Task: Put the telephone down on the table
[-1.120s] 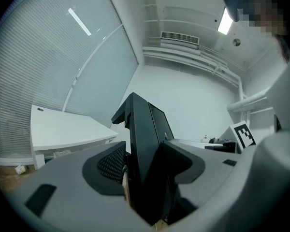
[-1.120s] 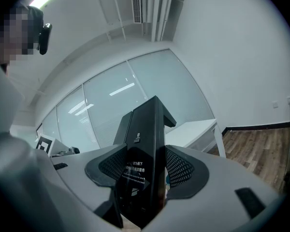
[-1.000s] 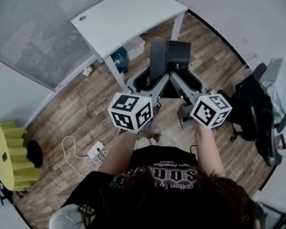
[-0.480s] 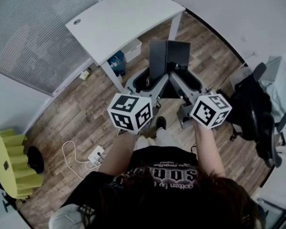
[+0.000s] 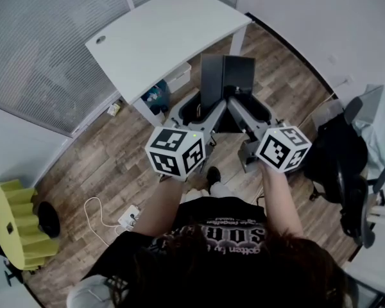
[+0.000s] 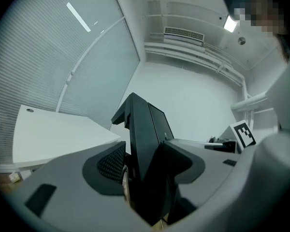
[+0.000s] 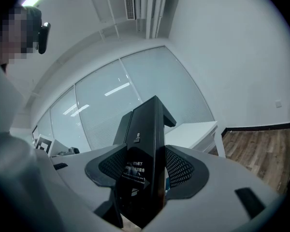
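Table-wise, you've closed in a bit since a second ago. The white table (image 5: 160, 37) sits bigger and lower in the head view than it did, and your shoe (image 5: 213, 173) has shuffled along the wooden floor (image 5: 102, 153). The phone hasn't budged in the grip.

The black telephone (image 5: 226, 81) is up in the air out in front of you. It's a flat slab with its long axis pointing away from you toward the table's near corner, and it's over floor, not over the tabletop yet.

It's pinched from both sides at its near end. The left gripper (image 5: 202, 111) has its jaws clamped on the left side and the right gripper (image 5: 251, 114) has its jaws clamped on the right side. Each gripper view shows the slab standing right up between the jaws with no gap. So relative to the jaws, the phone sticks straight out ahead, past the tips.

What your next move hangs on, I'd say, is that the tabletop is ahead and off to your left, with the table leg (image 5: 239, 38) just beyond the phone's far end. The left gripper is the one nearer the table, so my guess is you carry forward and left. Both grippers have to travel together or the slab twists. Can't tell for sure whether the phone is already higher than the tabletop.
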A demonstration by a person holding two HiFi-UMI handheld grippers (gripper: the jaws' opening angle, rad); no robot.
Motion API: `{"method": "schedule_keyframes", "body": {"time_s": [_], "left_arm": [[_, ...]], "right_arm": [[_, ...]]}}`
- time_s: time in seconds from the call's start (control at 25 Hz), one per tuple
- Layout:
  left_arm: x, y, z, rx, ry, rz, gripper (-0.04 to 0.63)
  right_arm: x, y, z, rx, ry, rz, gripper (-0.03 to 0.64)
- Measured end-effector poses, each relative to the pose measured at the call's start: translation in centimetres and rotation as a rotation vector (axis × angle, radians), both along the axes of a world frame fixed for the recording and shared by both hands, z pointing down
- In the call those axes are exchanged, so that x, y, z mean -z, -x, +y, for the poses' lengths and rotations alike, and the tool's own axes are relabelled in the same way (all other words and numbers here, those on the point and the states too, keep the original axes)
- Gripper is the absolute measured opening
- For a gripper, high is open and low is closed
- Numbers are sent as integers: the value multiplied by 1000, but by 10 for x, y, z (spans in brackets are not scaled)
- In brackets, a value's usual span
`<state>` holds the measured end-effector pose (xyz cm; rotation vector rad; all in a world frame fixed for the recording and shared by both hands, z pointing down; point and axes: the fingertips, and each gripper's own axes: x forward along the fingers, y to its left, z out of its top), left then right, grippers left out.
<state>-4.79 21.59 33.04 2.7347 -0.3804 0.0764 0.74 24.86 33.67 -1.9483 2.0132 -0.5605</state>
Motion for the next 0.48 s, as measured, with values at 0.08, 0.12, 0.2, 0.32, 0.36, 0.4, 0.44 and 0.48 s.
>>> {"method": "schedule_keyframes", "body": {"time_s": [0.08,0.12,0.2,0.32,0.36,0.4,0.44,0.48], "left_arm": [[0,-12,-9,8,2,0,235],[0,-18,-14,12,3,-1,235],[1,-30,-22,22,2,-3,235],[2,-47,-36,36,1,-4,235],[2,-53,-40,39,2,-3,235],[2,-59,-44,43,2,-3,235],[2,-65,-48,46,2,-2,235],[2,-70,-51,50,1,-2,235]], "right_arm": [[0,-12,-10,9,1,1,255],[0,-18,-14,13,2,1,255],[1,-30,-24,21,3,-4,255],[1,-48,-38,33,4,-9,254],[1,-54,-42,36,4,-9,255],[1,-60,-46,39,4,-8,254],[1,-66,-50,42,4,-9,255],[2,-72,-53,46,2,-9,254]]}}
